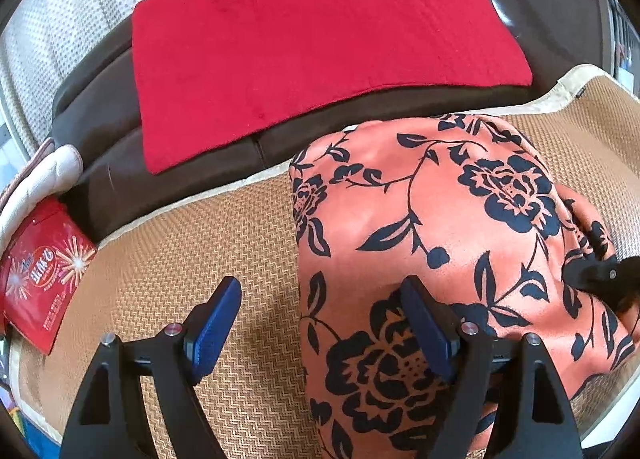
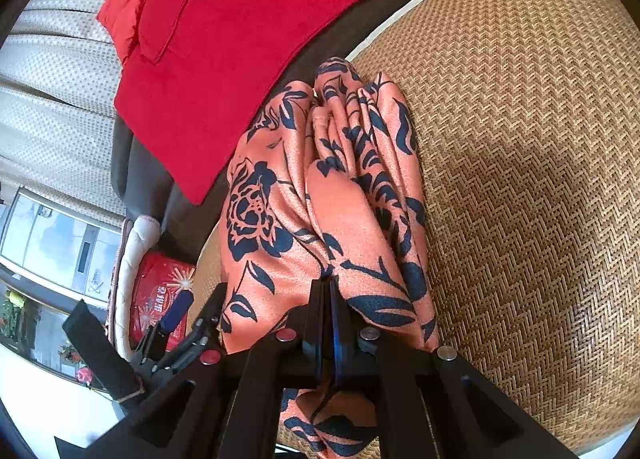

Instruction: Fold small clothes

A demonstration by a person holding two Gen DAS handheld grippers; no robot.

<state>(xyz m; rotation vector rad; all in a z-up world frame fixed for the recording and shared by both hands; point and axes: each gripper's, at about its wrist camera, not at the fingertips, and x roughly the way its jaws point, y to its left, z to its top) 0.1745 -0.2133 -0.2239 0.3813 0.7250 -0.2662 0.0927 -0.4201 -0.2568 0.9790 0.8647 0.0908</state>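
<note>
On the woven mat [image 1: 200,251], just in front of the red cloth [image 1: 312,59], the floral garment [image 1: 420,227] lies bunched, the right gripper [image 2: 330,299] pinching its near edge to anchor it, seemingly, while the left gripper [image 1: 320,323] hovers wide open and empty, straddling its side edge.

One floral garment [image 1: 440,219], one red cloth [image 1: 304,43], one woven mat [image 1: 180,259], one red packet [image 1: 36,279], two grippers.

I am looking at a salmon-orange garment [image 1: 432,219] printed with navy roses, leaves and vines; it is lying on a tan mat [image 1: 192,259] woven in herringbone, edged in cream; a plain red cloth [image 1: 312,59] is covering a dark brown cushion [image 1: 168,163]; my own pads [image 1: 216,323] are showing blue on black arms.
</note>
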